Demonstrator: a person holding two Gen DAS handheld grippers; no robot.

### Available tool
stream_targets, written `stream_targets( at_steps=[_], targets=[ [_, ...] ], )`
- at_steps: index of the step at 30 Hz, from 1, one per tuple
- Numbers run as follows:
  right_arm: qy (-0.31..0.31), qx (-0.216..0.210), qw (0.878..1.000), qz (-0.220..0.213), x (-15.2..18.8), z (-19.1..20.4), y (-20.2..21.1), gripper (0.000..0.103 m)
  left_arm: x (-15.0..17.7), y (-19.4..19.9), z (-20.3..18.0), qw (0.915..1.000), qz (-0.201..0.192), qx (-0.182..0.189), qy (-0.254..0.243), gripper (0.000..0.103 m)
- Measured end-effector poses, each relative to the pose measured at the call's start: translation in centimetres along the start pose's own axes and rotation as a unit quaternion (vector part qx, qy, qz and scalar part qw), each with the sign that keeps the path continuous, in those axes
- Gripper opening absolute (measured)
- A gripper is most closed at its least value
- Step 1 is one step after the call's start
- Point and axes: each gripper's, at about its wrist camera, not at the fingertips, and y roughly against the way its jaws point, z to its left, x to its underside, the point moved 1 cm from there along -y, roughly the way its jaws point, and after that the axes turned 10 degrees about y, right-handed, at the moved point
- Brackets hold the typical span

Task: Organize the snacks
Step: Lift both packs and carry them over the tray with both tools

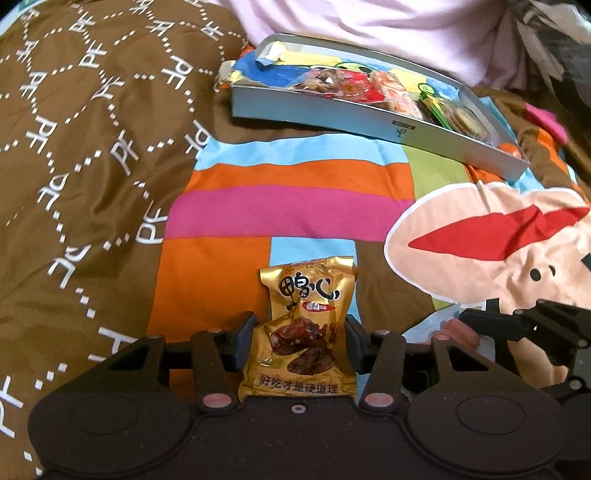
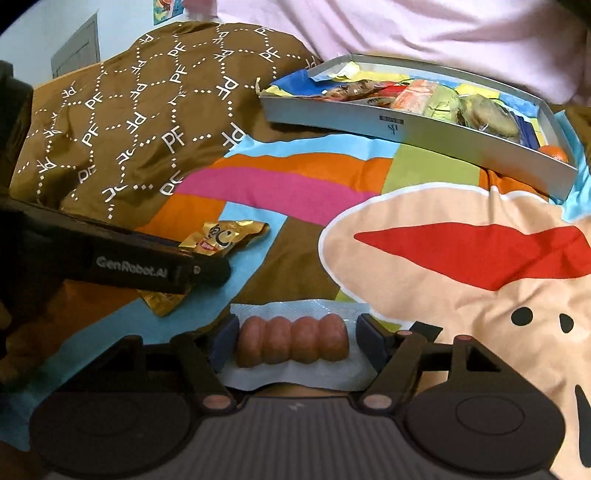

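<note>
A gold snack packet (image 1: 306, 295) with printed characters and a picture of dark meat stands between the pads of my left gripper (image 1: 297, 339), which is shut on it. In the right wrist view the same packet (image 2: 218, 240) pokes out past one finger (image 2: 147, 271) of that gripper. A clear vacuum pack of several small sausages (image 2: 291, 343) lies between the pads of my right gripper (image 2: 295, 339). A strip of wrapper shows between the sausages and the right-hand pad, so that gripper is open. The grey snack box (image 1: 332, 114) sits at the far side, holding several wrapped snacks.
Everything rests on a soft bedspread (image 1: 92, 147), brown with white lettering on the left and a colourful cartoon print in the middle and right. Pale pink fabric (image 1: 369, 29) rises behind the box (image 2: 406, 125). The two grippers are close side by side.
</note>
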Motion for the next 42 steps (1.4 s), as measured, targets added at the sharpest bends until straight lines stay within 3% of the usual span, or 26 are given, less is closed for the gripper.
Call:
stream_targets(
  at_steps=[4, 11, 25, 31, 42],
  targets=[
    [0.01, 0.008, 1.0, -0.002, -0.1, 0.6, 0.2, 0.068, 0.0, -0.1, -0.2, 1.0, -0.003, -0.002, -0.007, 0.053],
    [0.02, 0.023, 1.0, -0.008, -0.3, 1.1, 0.7, 0.067, 0.0, 0.3, 0.2, 0.9997, -0.013, 0.006, 0.018, 0.051],
    [0.121, 0.082, 0.988, -0.042, -0.6, 3.4, 1.3, 0.067, 0.1, 1.0, -0.6, 0.9991, -0.039, -0.016, 0.006, 0.05],
    [0.151, 0.106, 0.981, -0.056, -0.5, 3.8, 1.5, 0.067, 0.0, 1.4, -0.5, 0.9983, -0.054, -0.016, 0.013, 0.05],
    [0.213, 0.178, 0.956, -0.097, -0.8, 4.0, 2.0, 0.067, -0.8, 2.0, -0.5, 0.9949, -0.083, 0.006, 0.058, 0.05]
  ],
)
